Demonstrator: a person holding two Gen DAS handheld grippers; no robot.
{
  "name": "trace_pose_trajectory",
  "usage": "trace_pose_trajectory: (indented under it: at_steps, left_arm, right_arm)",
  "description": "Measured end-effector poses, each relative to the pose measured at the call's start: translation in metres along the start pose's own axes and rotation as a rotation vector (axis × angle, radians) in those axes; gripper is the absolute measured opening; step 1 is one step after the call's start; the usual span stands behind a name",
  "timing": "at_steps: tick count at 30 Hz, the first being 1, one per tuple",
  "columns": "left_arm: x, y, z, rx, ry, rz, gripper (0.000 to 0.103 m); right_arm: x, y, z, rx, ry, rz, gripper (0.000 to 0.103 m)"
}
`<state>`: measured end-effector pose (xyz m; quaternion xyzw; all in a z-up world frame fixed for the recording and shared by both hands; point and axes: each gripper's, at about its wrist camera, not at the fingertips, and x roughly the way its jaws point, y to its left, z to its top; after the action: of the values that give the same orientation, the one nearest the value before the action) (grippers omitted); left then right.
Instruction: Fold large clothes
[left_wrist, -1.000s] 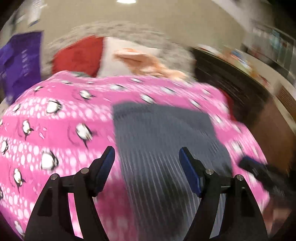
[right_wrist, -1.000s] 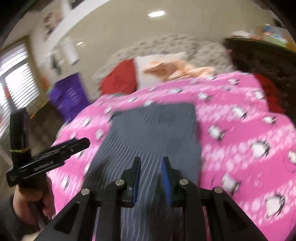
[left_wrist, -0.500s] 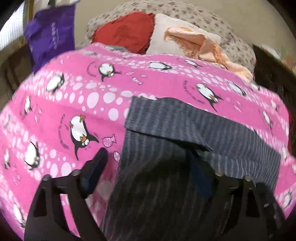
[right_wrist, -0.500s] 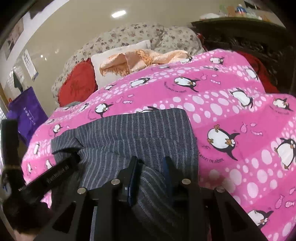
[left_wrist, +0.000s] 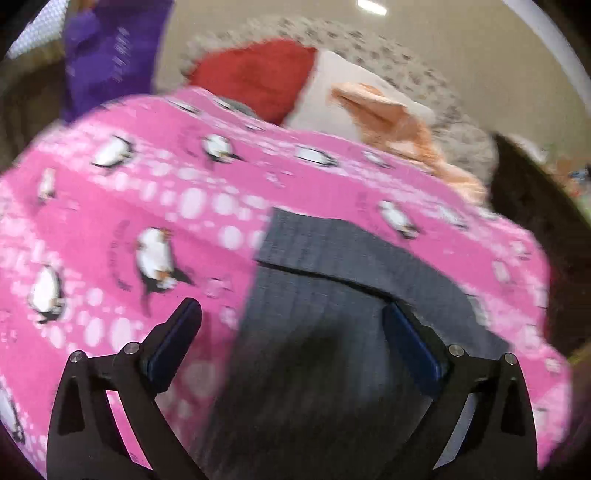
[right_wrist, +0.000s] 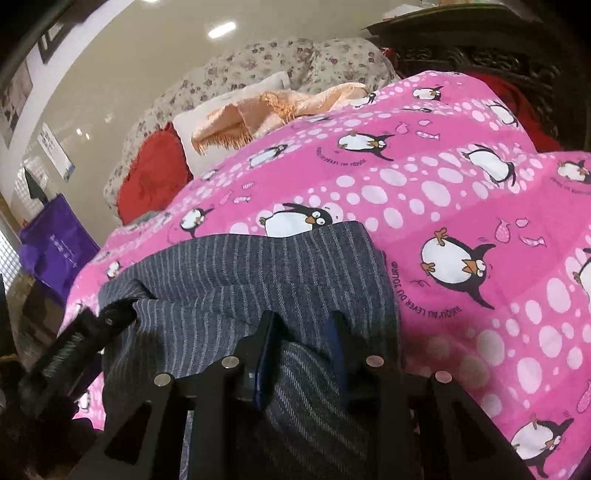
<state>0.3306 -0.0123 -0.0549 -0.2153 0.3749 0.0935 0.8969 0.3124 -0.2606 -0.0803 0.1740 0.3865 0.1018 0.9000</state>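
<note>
Two grippers work here: the left gripper (left_wrist: 291, 325) is opening above the grey striped garment (right_wrist: 258, 273), empty; the right gripper (right_wrist: 301, 332) pinches its fold and should release only once the cloth lies flat.

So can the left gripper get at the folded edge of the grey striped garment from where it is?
Probably yes. The left gripper is opening, nothing between its fingers, and the grey striped garment shows its folded edge just ahead, uncovered on the pink penguin blanket.

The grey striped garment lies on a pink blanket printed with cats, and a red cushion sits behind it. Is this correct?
Not quite: the pink blanket is printed with penguins, not cats, as the right wrist view shows clearly. The grey striped garment does lie on it, with the red cushion behind.
</note>
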Motion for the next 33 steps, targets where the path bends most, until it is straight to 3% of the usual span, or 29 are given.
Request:
trace_pose_trajectory:
  at_steps: [2, 4, 5, 7, 9, 10, 13, 15, 17, 22, 26, 28, 29, 33]
  left_arm:
    - [-0.016, 0.001, 0.012, -0.001, 0.050, -0.074, 0.101]
    - [-0.048, 0.004, 0.021, 0.060, 0.025, -0.120, 0.101]
    - [-0.067, 0.008, 0.022, 0.145, -0.002, -0.140, 0.101]
    - [-0.080, 0.015, 0.015, 0.268, -0.013, -0.136, 0.101]
    - [-0.077, 0.026, -0.003, 0.365, 0.054, -0.136, 0.101]
    - [-0.074, 0.031, -0.011, 0.377, 0.091, -0.146, 0.101]
    - [-0.058, 0.044, -0.045, 0.353, 0.219, -0.201, 0.101]
    - [-0.053, 0.048, -0.067, 0.323, 0.270, -0.258, 0.101]
    - [-0.051, 0.051, -0.081, 0.286, 0.275, -0.306, 0.101]
    - [-0.057, 0.051, -0.090, 0.302, 0.218, -0.333, 0.102]
    - [-0.057, 0.053, -0.091, 0.336, 0.206, -0.355, 0.103]
    - [-0.055, 0.053, -0.091, 0.346, 0.197, -0.362, 0.103]
    - [-0.054, 0.054, -0.091, 0.346, 0.193, -0.369, 0.103]
    - [-0.052, 0.053, -0.091, 0.349, 0.189, -0.368, 0.103]
  right_arm:
    - [-0.010, -0.003, 0.004, 0.014, 0.004, 0.041, 0.028]
    - [-0.042, -0.009, 0.014, 0.039, -0.017, 0.094, 0.029]
    - [-0.060, -0.011, 0.019, 0.024, -0.044, 0.121, 0.033]
    - [-0.093, -0.015, 0.025, -0.057, -0.088, 0.110, 0.050]
    - [-0.113, -0.024, 0.024, -0.125, -0.099, 0.101, 0.096]
    - [-0.119, -0.032, 0.019, -0.149, -0.090, 0.082, 0.098]
    - [-0.114, -0.049, 0.002, -0.158, -0.020, 0.086, 0.098]
    - [-0.102, -0.061, -0.010, -0.115, 0.055, 0.172, 0.097]
    - [-0.089, -0.070, -0.020, -0.052, 0.108, 0.280, 0.098]
    - [-0.036, -0.082, -0.043, 0.073, 0.285, 0.550, 0.100]
    - [-0.027, -0.086, -0.038, 0.059, 0.214, 0.643, 0.102]
    - [-0.022, -0.088, -0.031, 0.075, 0.191, 0.698, 0.089]
    - [-0.019, -0.087, -0.028, 0.066, 0.188, 0.699, 0.077]
    - [-0.014, -0.074, -0.034, -0.018, 0.196, 0.671, 0.076]
